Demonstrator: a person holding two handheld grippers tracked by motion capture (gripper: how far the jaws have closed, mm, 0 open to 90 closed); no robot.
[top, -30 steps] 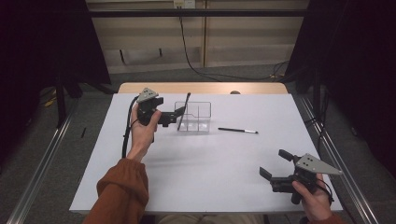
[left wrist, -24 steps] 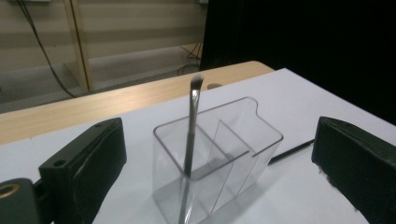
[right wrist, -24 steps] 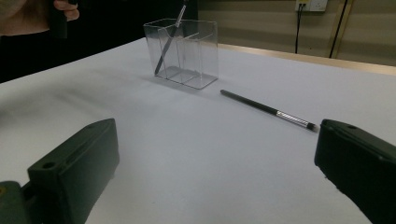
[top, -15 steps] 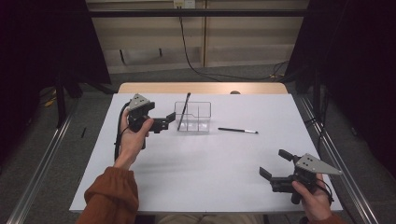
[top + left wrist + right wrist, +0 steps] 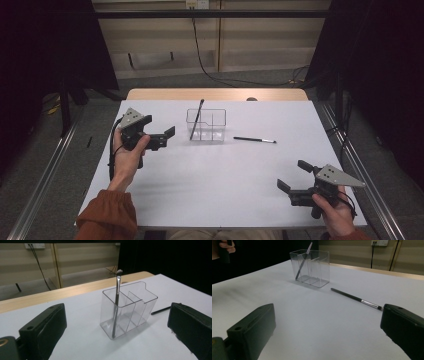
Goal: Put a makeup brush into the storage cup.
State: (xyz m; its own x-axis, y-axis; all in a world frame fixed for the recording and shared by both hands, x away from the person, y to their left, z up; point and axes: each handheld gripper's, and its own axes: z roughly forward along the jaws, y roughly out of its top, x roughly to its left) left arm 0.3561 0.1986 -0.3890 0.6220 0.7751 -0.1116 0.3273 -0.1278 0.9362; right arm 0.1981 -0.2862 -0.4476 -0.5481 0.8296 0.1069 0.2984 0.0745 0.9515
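brushes sit apart: one brush (image 5: 196, 120) leans in the left compartment of the clear organiser (image 5: 206, 125) mid-table, the other brush (image 5: 254, 140) lies flat just right of it. left gripper (image 5: 161, 137) hovers beside the organiser, jaws wide and empty; right gripper (image 5: 295, 176) near the table's front edge, jaws wide, empty too

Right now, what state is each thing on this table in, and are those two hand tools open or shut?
Organizer: upright, clear, divided into compartments.
Brush in organizer: standing tilted in the left compartment, tip up.
Brush on table: lying flat, right of the organizer, apart from it.
Left gripper: jaws open, empty, left of the organizer.
Right gripper: jaws open, empty, near the table's front.
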